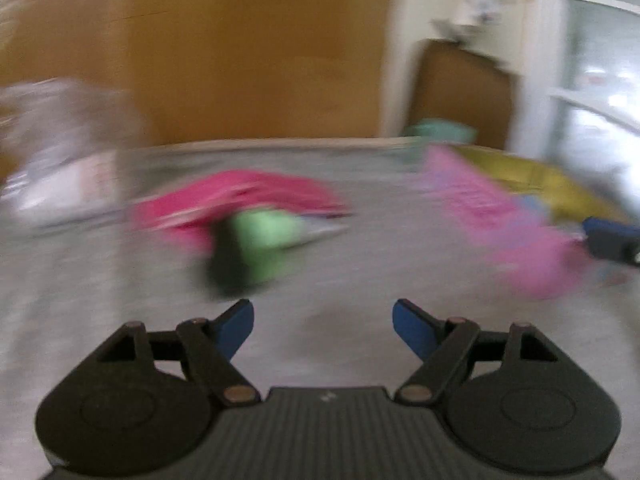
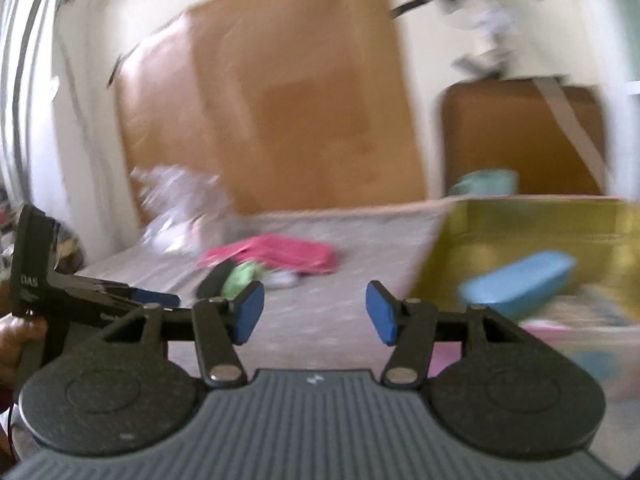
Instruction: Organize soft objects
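Your left gripper (image 1: pixel 323 320) hangs over the grey bed cover (image 1: pixel 360 264) with its blue pads (image 1: pixel 240 324) spread wide and nothing between them. Ahead of it, well apart, a bright pink cloth (image 1: pixel 248 196) lies crumpled on the cover, and a light green soft thing (image 1: pixel 268 240) with a dark part sits against its near edge, touching it. To the right a paler pink cloth (image 1: pixel 500 216) is spread out, too blurred to tell whether it lies flat or hangs. Your right gripper (image 2: pixel 315 312) also stands with its pads (image 2: pixel 250 312) apart and empty, pointing toward the same pink cloth and green thing in the middle of the bed. On its right is a yellow box (image 2: pixel 520 220) with a light blue object (image 2: pixel 520 280) inside it. At the left edge of that view your hand (image 2: pixel 16 344) holds the other gripper. Brown cardboard (image 2: pixel 300 92) leans on the wall behind the bed, and crumpled clear plastic (image 2: pixel 176 208) lies at its foot.
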Available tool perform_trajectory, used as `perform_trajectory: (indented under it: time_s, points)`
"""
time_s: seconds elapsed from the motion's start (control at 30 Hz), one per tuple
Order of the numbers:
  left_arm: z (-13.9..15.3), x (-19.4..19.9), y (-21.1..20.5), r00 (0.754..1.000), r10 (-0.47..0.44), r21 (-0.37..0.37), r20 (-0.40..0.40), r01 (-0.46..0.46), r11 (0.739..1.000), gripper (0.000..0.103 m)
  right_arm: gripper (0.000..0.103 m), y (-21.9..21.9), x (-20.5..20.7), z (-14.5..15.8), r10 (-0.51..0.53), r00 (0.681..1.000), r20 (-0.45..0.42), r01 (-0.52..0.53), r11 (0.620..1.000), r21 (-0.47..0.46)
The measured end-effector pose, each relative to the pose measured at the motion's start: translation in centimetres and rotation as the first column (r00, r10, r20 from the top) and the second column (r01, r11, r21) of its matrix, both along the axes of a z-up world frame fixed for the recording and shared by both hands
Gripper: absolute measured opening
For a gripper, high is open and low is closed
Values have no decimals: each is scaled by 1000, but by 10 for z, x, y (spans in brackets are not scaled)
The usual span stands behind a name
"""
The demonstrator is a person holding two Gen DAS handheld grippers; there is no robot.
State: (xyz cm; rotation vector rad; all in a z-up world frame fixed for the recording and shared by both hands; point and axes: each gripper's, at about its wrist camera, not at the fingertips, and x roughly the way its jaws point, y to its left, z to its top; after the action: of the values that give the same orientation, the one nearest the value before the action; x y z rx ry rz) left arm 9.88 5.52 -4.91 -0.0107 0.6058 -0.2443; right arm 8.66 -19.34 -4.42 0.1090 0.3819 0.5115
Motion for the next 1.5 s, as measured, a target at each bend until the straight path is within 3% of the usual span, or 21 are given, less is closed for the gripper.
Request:
perform_trajectory:
  time_s: [0.13,0.2,0.3,0.4,0.47,0.5,0.57,0.63,0.77,0.93,1.03,1.13,1.23,1.3,1.37,1.43,1.5]
  points:
    - [-11,8,64,986,163,-3,22,-163,987,79,59,68,61,-6,46,993,-111,-45,999,10]
    - [-12,13,89,975,222,-83,22,-219,972,79,60,99,90,-8,44,987,-157,-41,999,24]
    - [-18,22,114,972,235,-263,-29,-234,936,79,60,140,139,-14,24,975,-219,-12,998,55]
    - [-19,21,127,972,234,-347,-31,-230,909,80,60,172,179,-23,-27,968,-250,25,1000,-9]
    - [-21,25,130,971,231,-364,-64,-238,900,80,60,185,207,-31,-61,955,-292,50,998,-43]
    - [-22,24,132,970,229,-368,-78,-241,898,80,51,189,217,-37,-60,945,-321,49,998,-44]
    - [-24,20,134,969,231,-375,-92,-249,893,80,17,195,228,-45,-45,934,-355,21,997,-69]
    - [-26,20,136,966,236,-384,-102,-257,887,80,13,192,224,-37,-60,944,-324,44,997,-57]
    - [-25,13,137,964,245,-388,-103,-266,882,80,13,166,190,9,-92,983,-156,100,994,42]
    - [-24,12,136,963,258,-376,-80,-269,887,80,13,119,109,62,-77,997,-14,78,993,84]
    - [-20,7,134,966,250,-385,-67,-256,887,80,13,81,42,71,-61,998,18,59,995,80]
    - [-18,5,126,980,194,-376,-36,-193,906,82,17,46,-18,48,-69,996,-50,71,996,45]
    - [-19,6,110,997,65,-371,-40,-75,926,82,28,7,-74,9,-114,980,-164,115,993,-7]
    - [-17,2,96,999,4,-356,-50,-22,934,82,63,-8,-108,-6,-197,970,-140,187,979,-77]
    - [-11,-9,80,998,-39,-369,-54,16,929,82,66,-18,-141,-14,-256,964,-73,247,961,-122]
    - [-7,-21,63,993,-101,-412,-67,65,909,84,70,-26,-163,-17,-242,969,-54,233,963,-133]
    - [-3,-32,41,984,-159,-440,-80,109,891,85,81,-30,-173,-20,-199,978,-56,192,975,-114]
